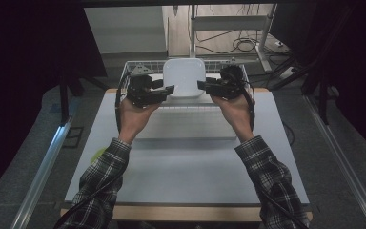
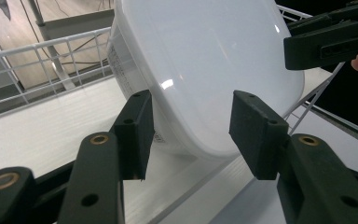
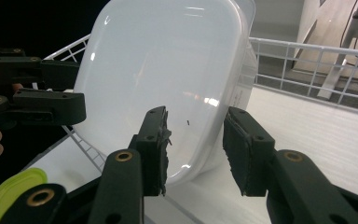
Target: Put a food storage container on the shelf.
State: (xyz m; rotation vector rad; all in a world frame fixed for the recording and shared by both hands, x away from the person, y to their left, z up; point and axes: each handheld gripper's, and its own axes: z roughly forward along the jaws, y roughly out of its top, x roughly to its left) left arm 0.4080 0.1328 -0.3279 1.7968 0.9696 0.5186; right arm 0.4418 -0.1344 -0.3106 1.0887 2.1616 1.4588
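At upper centre, the left gripper (image 1: 170, 89) and right gripper (image 1: 201, 85) flank the white container (image 1: 184, 76), both released.

Dim workroom, dark surroundings

Grey floor (image 1: 38, 143) around the white-topped bench (image 1: 190, 167); black curtains (image 1: 24, 57) on both sides; metal rack (image 1: 228, 24) and loose cables (image 1: 243, 45) beyond; floor rails (image 1: 43, 167) alongside.

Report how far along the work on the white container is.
Done: the white plastic container stands tilted in the wire basket. In hand: nothing; left gripper and right gripper flank it, jaws open, pads apart from it. Left: drawing both grippers away.
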